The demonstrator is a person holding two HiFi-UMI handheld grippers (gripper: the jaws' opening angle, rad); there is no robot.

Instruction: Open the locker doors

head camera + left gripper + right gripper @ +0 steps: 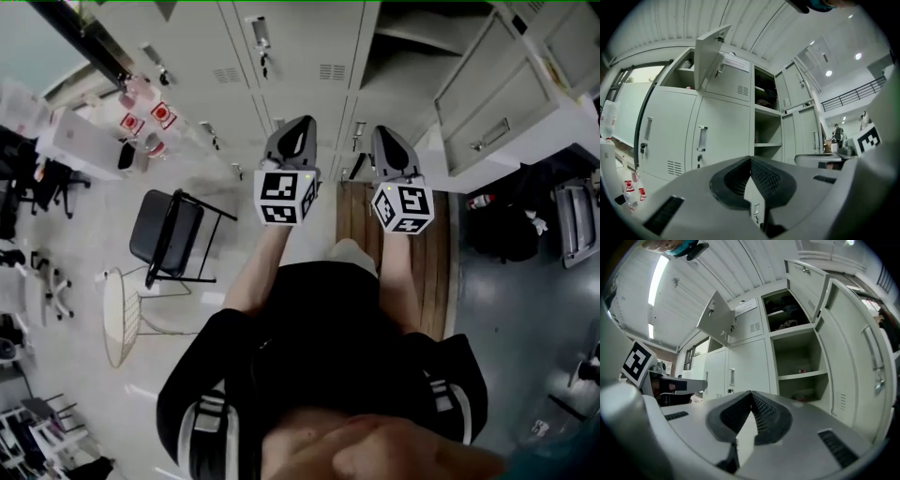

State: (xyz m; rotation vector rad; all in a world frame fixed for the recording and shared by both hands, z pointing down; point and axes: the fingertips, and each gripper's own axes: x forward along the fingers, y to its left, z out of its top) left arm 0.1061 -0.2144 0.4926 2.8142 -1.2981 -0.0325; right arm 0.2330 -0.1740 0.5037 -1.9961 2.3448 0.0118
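Left gripper (pixel 301 124) and right gripper (pixel 383 133), fingers clenched on nothing, locker doors (pixel 302 52) ahead, clear of both

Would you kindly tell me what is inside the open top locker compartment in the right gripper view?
The top compartment holds dark, bundled things on and under a small shelf; what they are is too dim to tell, and they cover whatever lies behind.

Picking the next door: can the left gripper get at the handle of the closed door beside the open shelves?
Probably yes: nothing stands between the left gripper and that handle, and the folding chair sits off to the side. Its jaws are shut, so they must open first.
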